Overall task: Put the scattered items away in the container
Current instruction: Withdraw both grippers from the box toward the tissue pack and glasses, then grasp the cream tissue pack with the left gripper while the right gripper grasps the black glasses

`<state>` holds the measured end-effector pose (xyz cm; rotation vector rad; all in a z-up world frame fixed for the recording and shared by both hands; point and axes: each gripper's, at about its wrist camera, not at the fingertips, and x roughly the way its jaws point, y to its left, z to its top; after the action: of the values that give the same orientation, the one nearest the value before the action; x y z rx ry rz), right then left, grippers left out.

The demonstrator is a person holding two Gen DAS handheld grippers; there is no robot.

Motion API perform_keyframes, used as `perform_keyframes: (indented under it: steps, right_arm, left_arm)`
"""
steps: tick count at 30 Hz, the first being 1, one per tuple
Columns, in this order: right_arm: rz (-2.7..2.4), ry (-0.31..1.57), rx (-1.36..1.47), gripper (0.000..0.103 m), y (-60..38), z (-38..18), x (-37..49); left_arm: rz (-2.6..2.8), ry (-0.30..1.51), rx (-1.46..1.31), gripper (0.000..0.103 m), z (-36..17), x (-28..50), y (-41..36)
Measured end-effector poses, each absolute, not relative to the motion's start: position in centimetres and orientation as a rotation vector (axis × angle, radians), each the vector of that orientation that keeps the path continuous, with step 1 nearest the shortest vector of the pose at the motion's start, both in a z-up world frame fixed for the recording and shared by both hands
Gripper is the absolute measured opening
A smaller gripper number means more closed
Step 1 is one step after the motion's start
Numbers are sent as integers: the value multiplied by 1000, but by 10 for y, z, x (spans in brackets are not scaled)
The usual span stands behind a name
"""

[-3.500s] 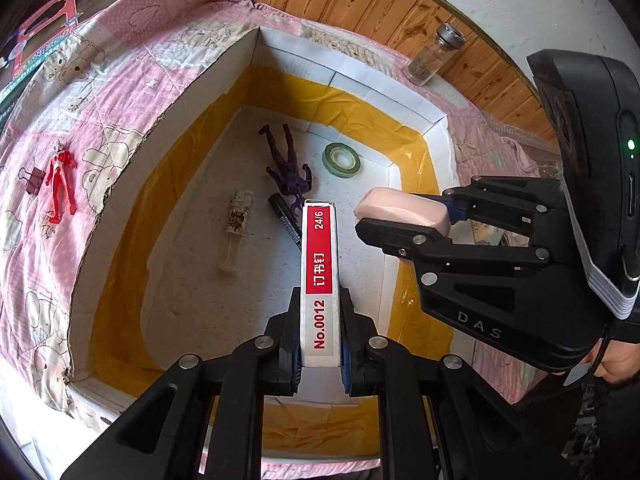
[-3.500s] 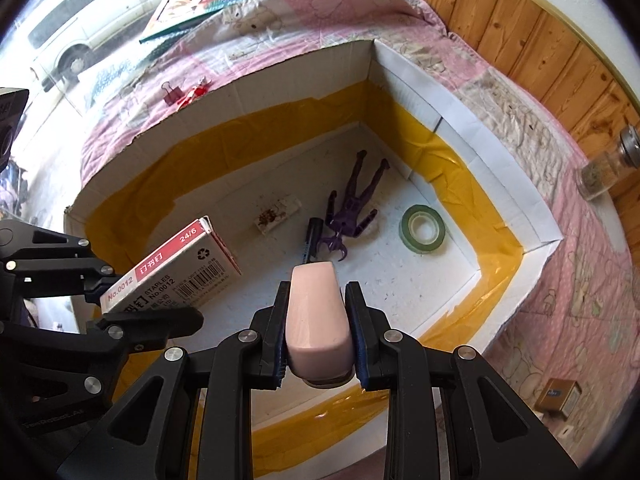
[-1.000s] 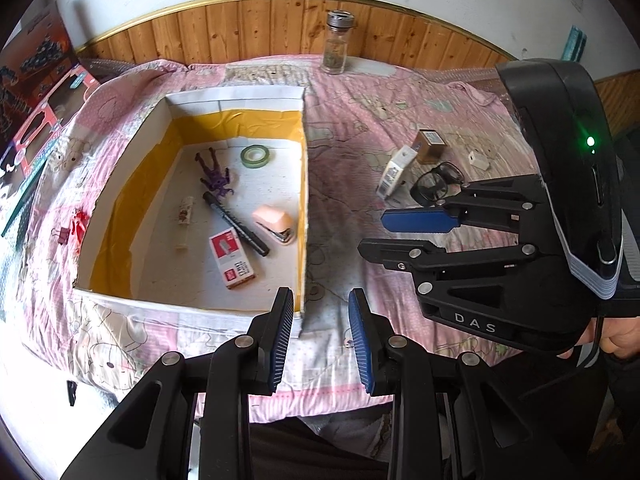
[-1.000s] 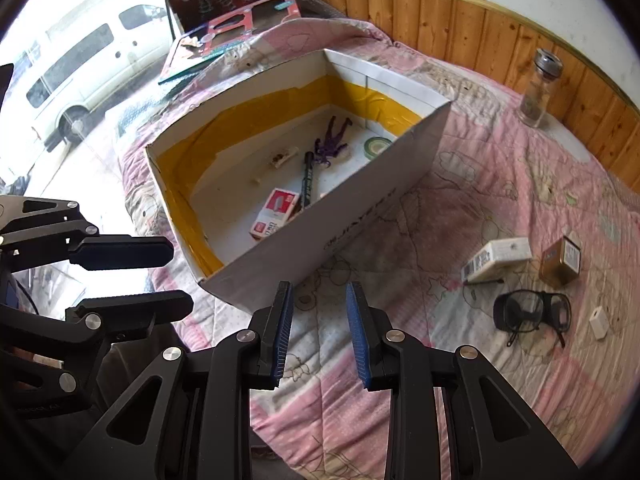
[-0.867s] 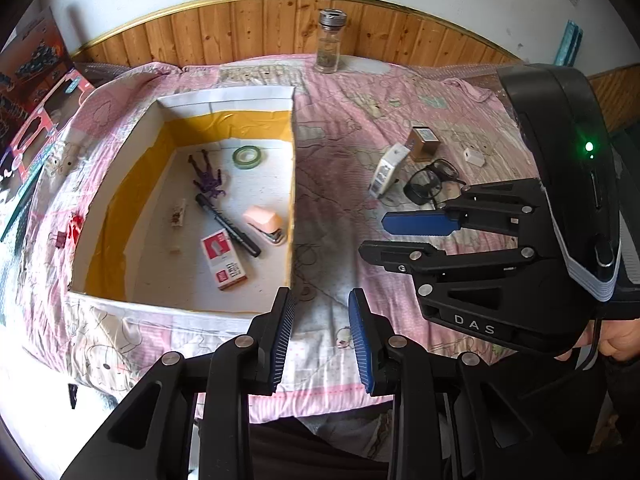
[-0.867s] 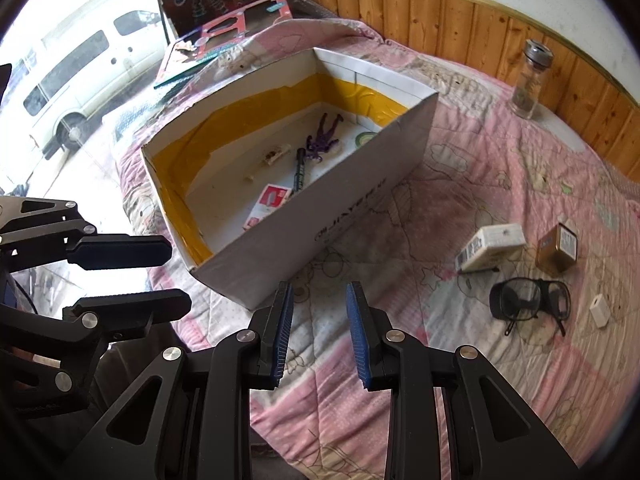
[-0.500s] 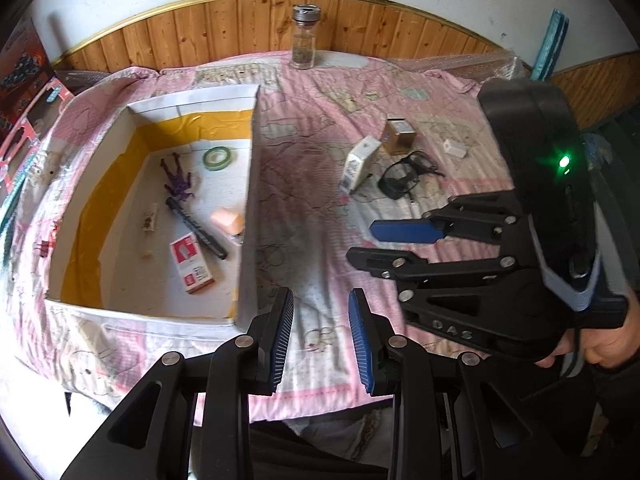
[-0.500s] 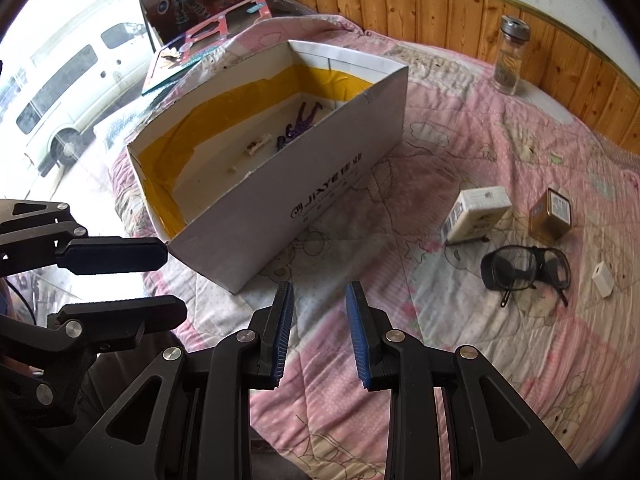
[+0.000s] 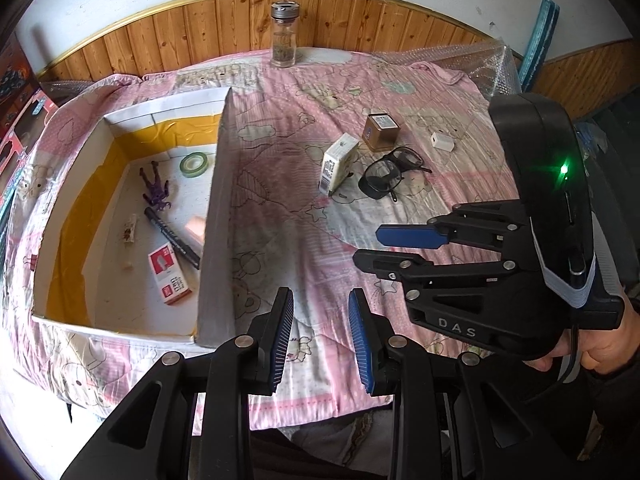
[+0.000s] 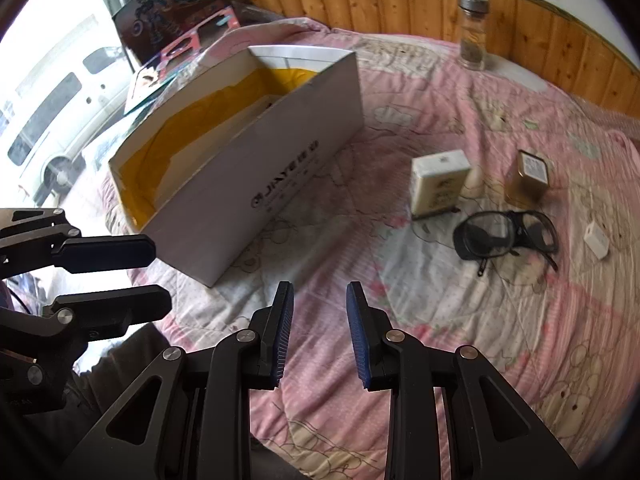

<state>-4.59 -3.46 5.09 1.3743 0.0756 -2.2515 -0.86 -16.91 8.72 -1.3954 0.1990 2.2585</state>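
"DAS" on right hand-held gripper point(image 9: 368, 247)

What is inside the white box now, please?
The box holds a tape roll, purple figure, marker, staple box and small packet. Its wall half hides a pink item.

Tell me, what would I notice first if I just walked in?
Probably the big white box with yellow tape inside, on the left of the pink bedspread, already holding toys and a stapler box. Then the black glasses lying right of it, and both open, empty tongs, left and right, hanging over the near edge.
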Motion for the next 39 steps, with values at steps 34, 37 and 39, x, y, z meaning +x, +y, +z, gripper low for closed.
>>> perform_keyframes:
  steps: [34, 37, 39]
  right_arm:
    - [-2389, -349, 1493, 29, 81, 18, -82]
    - [-2397, -382, 1509, 29, 88, 12, -85]
    - [-2403, -398, 1521, 29, 92, 9, -87]
  left_arm:
    - [2195, 290, -1357, 30, 69, -43, -96]
    - [2187, 288, -1363, 30, 65, -49, -93]
    - [2187, 276, -1363, 30, 63, -54, -91]
